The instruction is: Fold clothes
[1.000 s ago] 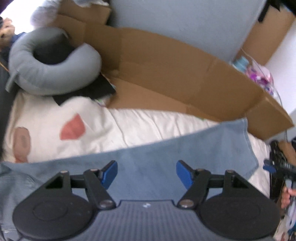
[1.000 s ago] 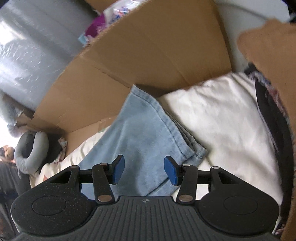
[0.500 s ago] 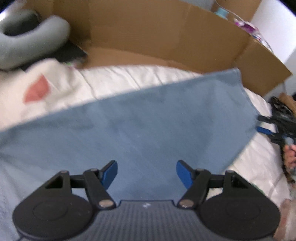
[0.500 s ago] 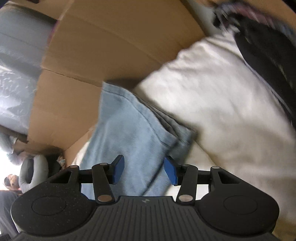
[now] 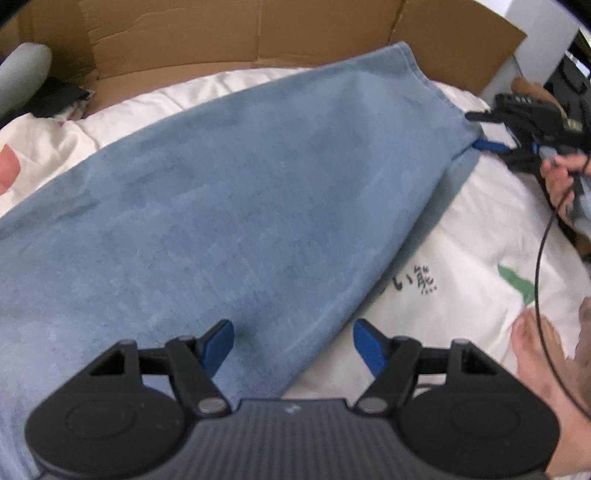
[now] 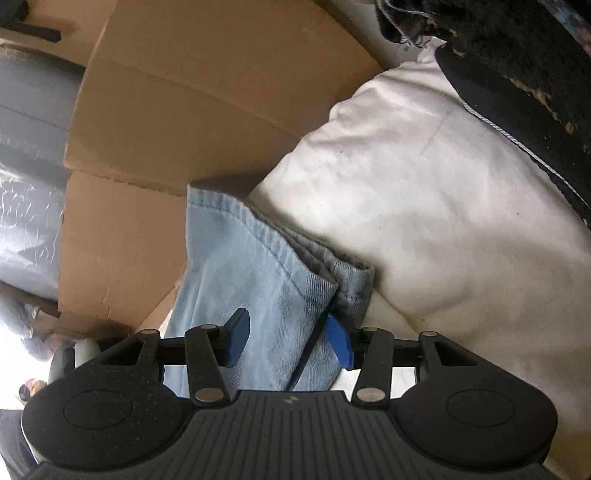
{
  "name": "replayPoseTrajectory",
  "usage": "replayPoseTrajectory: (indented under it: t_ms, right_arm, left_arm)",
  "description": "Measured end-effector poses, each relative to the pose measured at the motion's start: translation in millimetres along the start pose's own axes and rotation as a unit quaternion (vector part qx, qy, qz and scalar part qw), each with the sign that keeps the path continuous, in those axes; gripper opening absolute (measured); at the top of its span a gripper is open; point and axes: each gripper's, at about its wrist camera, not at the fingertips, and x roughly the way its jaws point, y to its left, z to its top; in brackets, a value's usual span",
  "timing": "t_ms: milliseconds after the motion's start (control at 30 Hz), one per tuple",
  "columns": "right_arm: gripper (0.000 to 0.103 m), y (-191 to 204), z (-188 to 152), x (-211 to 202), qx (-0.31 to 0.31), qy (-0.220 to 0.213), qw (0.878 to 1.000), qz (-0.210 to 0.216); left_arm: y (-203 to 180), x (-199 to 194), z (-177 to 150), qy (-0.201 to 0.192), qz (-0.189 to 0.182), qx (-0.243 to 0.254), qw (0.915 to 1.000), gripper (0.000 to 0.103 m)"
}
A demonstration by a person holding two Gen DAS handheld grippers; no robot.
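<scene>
Both hands have dropped toward the bed [image 5: 461,236] since the earlier frames. Folded jeans [image 5: 229,192] lie flat on it, long axis running from my left tongs [image 5: 293,341], spread wide and empty over the near edge, to the hem. My right tongs [image 6: 284,338] straddle that hem corner, closing, not yet pinching.

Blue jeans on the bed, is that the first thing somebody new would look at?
Yes, the blue jeans fill most of the left wrist view, spread flat across the white bedding. At their hem end, the right gripper is closing its blue pads around the stacked leg cuffs, while the left gripper hangs open over the jeans' near edge. Behind it all stands a big brown cardboard wall.
</scene>
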Motion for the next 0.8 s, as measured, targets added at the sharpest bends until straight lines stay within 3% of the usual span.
replayPoseTrajectory:
  t_ms: [100, 133, 167, 433, 600, 733, 800]
  right_arm:
    - [0.039, -3, 2, 3, 0.004, -0.005, 1.000, -0.002]
    - [0.029, -3, 3, 2, 0.004, -0.006, 1.000, -0.005]
    - [0.012, -3, 3, 2, 0.002, -0.007, 1.000, -0.007]
    - [0.005, 3, 14, -21, -0.028, -0.031, 0.999, -0.030]
    - [0.005, -3, 19, -21, -0.031, -0.024, 0.998, -0.043]
    - [0.005, -5, 22, -16, -0.024, -0.017, 0.998, -0.050]
    - [0.007, -7, 23, -14, -0.018, -0.012, 0.998, -0.051]
  left_arm:
    - [2, 6, -3, 0.003, 0.008, -0.001, 1.0000, 0.074]
    - [1, 8, -3, 0.004, 0.009, 0.002, 1.0000, 0.074]
    - [0, 8, -3, 0.002, 0.010, 0.007, 0.9999, 0.074]
    - [-4, 11, -8, -0.012, 0.020, 0.020, 0.9995, 0.070]
    - [-7, 6, -11, -0.033, 0.020, 0.034, 0.9986, 0.048]
    - [-8, 7, -12, -0.038, 0.007, 0.040, 0.9984, 0.017]
    - [-9, 8, -12, -0.038, -0.002, 0.041, 0.9984, 0.009]
